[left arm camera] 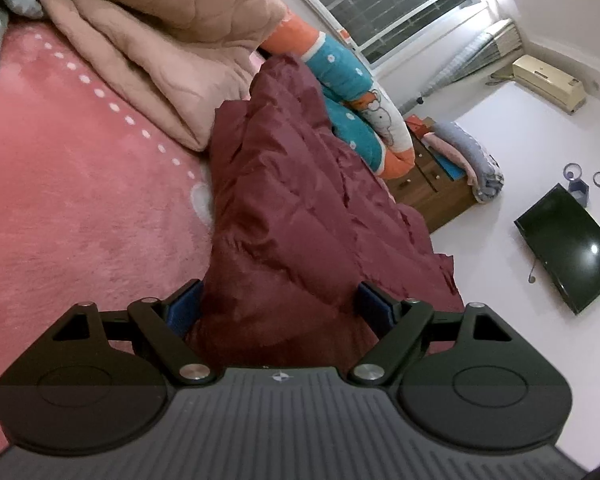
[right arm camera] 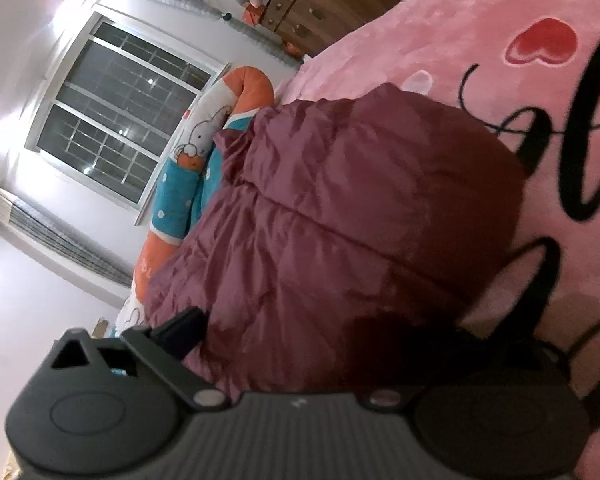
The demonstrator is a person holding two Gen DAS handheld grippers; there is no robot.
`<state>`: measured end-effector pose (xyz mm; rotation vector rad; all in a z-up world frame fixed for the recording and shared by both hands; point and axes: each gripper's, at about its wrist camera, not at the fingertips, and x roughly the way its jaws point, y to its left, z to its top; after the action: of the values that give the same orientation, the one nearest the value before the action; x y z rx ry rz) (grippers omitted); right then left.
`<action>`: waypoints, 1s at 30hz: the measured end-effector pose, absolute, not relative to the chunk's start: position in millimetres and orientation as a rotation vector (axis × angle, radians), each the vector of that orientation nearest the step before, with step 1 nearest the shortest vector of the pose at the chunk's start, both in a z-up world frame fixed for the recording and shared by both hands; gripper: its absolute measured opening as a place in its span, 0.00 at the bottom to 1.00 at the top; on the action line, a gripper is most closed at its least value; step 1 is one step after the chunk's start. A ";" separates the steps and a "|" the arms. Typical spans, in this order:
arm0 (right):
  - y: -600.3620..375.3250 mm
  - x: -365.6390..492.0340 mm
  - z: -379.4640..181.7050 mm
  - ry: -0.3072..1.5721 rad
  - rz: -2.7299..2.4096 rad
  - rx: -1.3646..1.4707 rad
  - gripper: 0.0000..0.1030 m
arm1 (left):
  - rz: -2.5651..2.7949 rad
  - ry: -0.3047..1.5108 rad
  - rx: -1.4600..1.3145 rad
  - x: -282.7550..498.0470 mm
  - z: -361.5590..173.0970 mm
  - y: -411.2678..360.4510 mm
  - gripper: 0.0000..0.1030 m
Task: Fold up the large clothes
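Mid-fold, both grippers on the jacket over the bed

Bed (left arm camera: 72, 200) at 9 o'clock; jacket (left arm camera: 300, 208) dead centre, lifted. Left gripper (left arm camera: 282, 300) and right gripper (right arm camera: 300, 332) look wide but stuffed with fabric, seemingly grasping it. Next, I'd guess: carry the edge over evenly.

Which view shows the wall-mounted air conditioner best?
The left wrist view: the air conditioner sits whole and unobstructed on the white wall beside the window. The right wrist view does not show it at all, only window, curtains and the maroon down jacket.
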<state>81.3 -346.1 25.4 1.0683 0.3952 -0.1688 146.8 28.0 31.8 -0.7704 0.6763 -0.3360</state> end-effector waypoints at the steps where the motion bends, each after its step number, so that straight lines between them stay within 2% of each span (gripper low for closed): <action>1: -345.4 82.7 24.8 0.395 -0.172 1.060 0.97 | -0.334 0.682 -0.766 150.0 31.6 25.1 0.98; 2: -343.8 81.9 24.5 0.397 -0.176 1.054 0.96 | -0.337 0.687 -0.758 152.9 31.7 22.1 0.99; 3: -342.5 82.2 24.3 0.397 -0.182 1.050 0.91 | -0.340 0.695 -0.754 155.6 31.8 19.5 1.00; 5: -340.0 83.2 25.1 0.404 -0.189 1.042 0.74 | -0.340 0.710 -0.757 158.8 32.7 14.3 0.99; 7: -338.9 81.1 24.6 0.409 -0.172 1.051 0.51 | -0.341 0.723 -0.752 161.6 33.7 9.7 0.86; 9: -338.2 75.1 29.8 0.410 -0.171 1.030 0.41 | -0.333 0.736 -0.738 162.0 37.6 5.5 0.62; 12: -331.7 70.4 42.4 0.412 -0.179 0.989 0.27 | -0.323 0.740 -0.728 162.0 46.7 -0.2 0.40; 13: -330.3 68.6 46.2 0.414 -0.184 0.987 0.23 | -0.321 0.740 -0.721 161.6 50.5 -1.8 0.38; 15: -328.9 61.4 53.5 0.417 -0.193 0.982 0.19 | -0.324 0.741 -0.710 158.8 59.2 -4.3 0.31; 18: -328.2 48.4 63.7 0.419 -0.212 0.966 0.16 | -0.344 0.751 -0.703 150.6 72.2 -8.4 0.28; 30: -313.3 -43.3 96.3 0.459 -0.271 0.922 0.15 | -0.430 0.830 -0.655 81.2 110.3 -6.0 0.27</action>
<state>-43.3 -313.3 96.3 0.9217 0.4591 -0.2713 81.2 -6.0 110.3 -0.6546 0.8298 -0.4303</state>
